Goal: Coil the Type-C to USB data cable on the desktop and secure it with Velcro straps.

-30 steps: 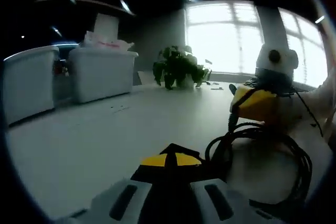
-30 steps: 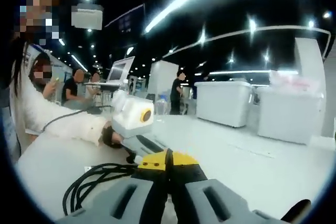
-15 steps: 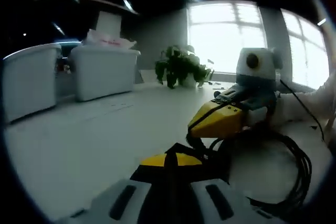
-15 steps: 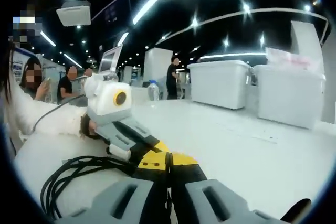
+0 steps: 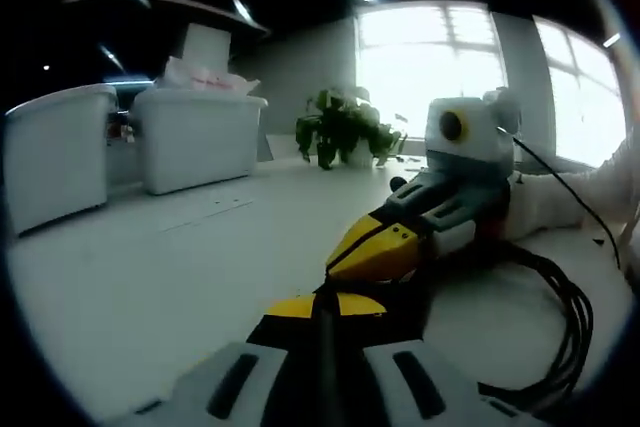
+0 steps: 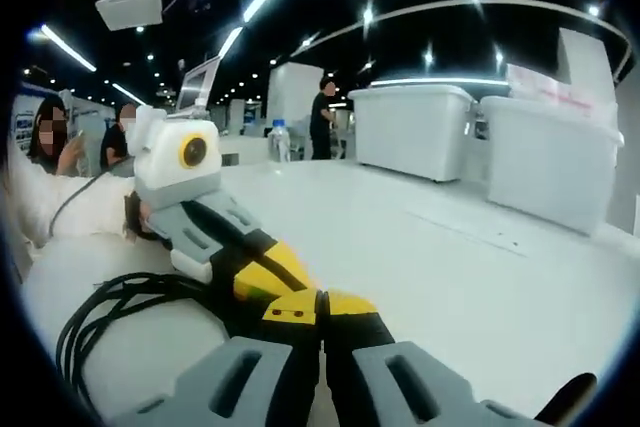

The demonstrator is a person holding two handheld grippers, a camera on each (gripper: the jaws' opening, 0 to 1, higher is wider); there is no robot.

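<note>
The black data cable (image 5: 566, 332) lies in loose loops on the white desktop (image 5: 180, 267), right of my left gripper (image 5: 322, 304). Its strands run in under the two gripper heads. My left gripper's yellow-tipped jaws are shut; whether they pinch the cable is hidden. The right gripper reaches in from the right, its yellow tip (image 5: 368, 247) almost touching my left tips. In the right gripper view, my right gripper (image 6: 321, 304) is shut too. There the left gripper (image 6: 262, 274) slants in from the left, over the cable loops (image 6: 95, 322).
Two white lidded bins (image 5: 190, 137) stand at the back of the table, also seen as bins (image 6: 415, 132) in the right gripper view. A potted plant (image 5: 345, 127) sits before bright windows. A white sleeve (image 6: 65, 212) rests at the table edge. People stand and sit in the background.
The two grippers have closed in on each other: in each view the other gripper swung down and inward until its yellow tip nearly meets mine. The cable loops stay on the table.
</note>
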